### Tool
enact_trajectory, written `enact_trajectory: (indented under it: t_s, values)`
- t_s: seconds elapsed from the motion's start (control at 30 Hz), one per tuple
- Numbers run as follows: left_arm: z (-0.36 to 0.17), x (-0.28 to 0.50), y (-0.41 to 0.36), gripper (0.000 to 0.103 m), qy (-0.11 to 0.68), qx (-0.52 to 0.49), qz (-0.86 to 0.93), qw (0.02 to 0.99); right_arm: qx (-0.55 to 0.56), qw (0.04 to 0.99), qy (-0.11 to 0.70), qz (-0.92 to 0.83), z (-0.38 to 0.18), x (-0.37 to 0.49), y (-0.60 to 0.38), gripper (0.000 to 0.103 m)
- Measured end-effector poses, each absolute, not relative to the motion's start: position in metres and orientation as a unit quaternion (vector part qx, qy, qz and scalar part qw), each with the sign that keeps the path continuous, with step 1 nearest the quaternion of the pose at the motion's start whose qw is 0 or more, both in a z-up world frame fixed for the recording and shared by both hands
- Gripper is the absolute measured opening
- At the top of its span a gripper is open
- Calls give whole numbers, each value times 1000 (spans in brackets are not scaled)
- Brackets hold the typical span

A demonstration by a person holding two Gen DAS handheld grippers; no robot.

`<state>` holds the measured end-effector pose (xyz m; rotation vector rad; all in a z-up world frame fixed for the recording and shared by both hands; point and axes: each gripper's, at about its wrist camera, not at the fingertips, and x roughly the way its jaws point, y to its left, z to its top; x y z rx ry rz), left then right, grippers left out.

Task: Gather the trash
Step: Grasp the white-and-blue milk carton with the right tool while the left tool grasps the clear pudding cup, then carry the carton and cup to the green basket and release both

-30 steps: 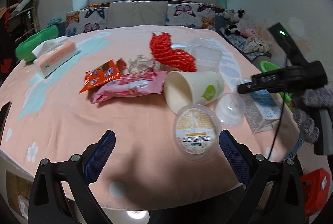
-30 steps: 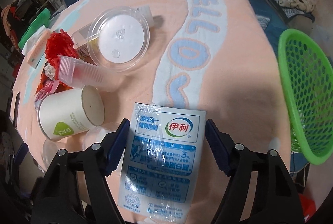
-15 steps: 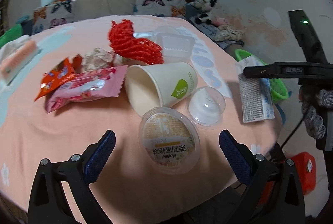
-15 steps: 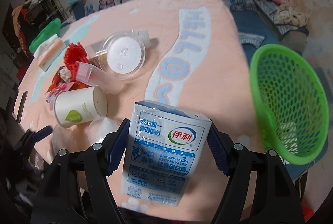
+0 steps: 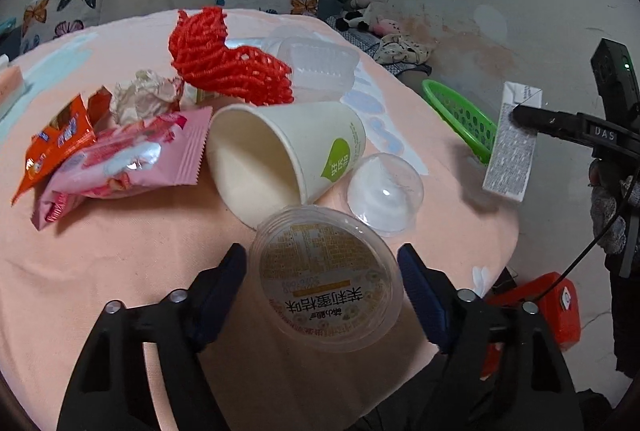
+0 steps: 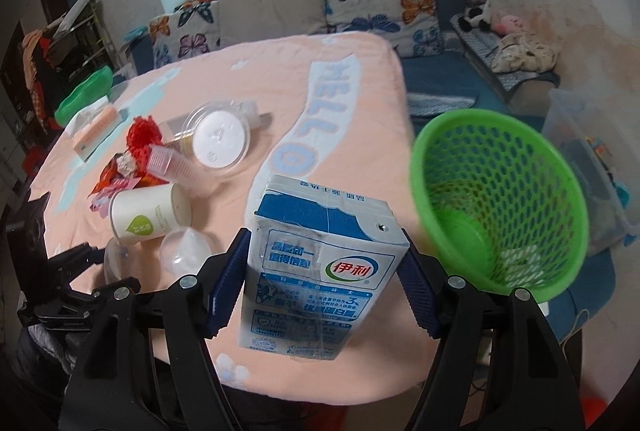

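While the right gripper (image 6: 326,279) clamps a blue-and-white milk carton (image 6: 320,271) between both blue pads, the carton is held off the table, upright and slightly tilted, beyond the table edge. In the left wrist view the same carton (image 5: 512,143) appears in the air at the right, near the rim of the green mesh basket (image 5: 460,115). In the right wrist view the green mesh basket (image 6: 500,207) stands just right of the carton, beside the table, its opening tipped toward the camera.

The left gripper (image 5: 322,287) is spread wide, one pad on each side of a round clear plastic lid with a yellow printed label (image 5: 326,283); whether the pads touch it cannot be told. The lid lies on the peach tablecloth (image 5: 120,263) near the table's front edge.

Remaining trash on the cloth:
- White paper cup (image 5: 280,155), on its side, mouth facing the camera, touching the lid's far edge.
- Clear dome cap (image 5: 384,191), just right of the cup.
- Pink snack wrapper (image 5: 124,159) and orange snack wrapper (image 5: 56,143), left of the cup.
- Crumpled paper (image 5: 140,99) and red foam fruit net (image 5: 224,59), behind the wrappers.
- Clear plastic tray (image 5: 320,67), right of the net.
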<state>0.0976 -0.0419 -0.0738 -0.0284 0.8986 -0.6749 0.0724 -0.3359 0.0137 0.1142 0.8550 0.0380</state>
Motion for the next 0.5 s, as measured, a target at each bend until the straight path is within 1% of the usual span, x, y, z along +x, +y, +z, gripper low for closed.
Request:
enact_trajectory:
  t_s: [0.07, 0.1, 0.17, 0.37, 0.5]
  values:
    - [-75, 97, -43, 72, 423, -12, -318, 848, 59, 910, 409, 13, 17, 71, -342, 71]
    - [-75, 98, -44, 68, 423, -12, -319, 848, 60, 911, 407, 11, 17, 69, -345, 71]
    - [-75, 99, -44, 65, 424, -15, -318, 848, 61, 913, 402, 5, 20, 69, -351, 70]
    - [-65, 80, -39, 64, 411, -11, -319, 854, 73, 918, 390, -18, 26, 71, -374, 70]
    - [-46, 66, -37, 64, 401, -5, -328, 855, 76, 923, 374, -43, 33, 75, -397, 70]
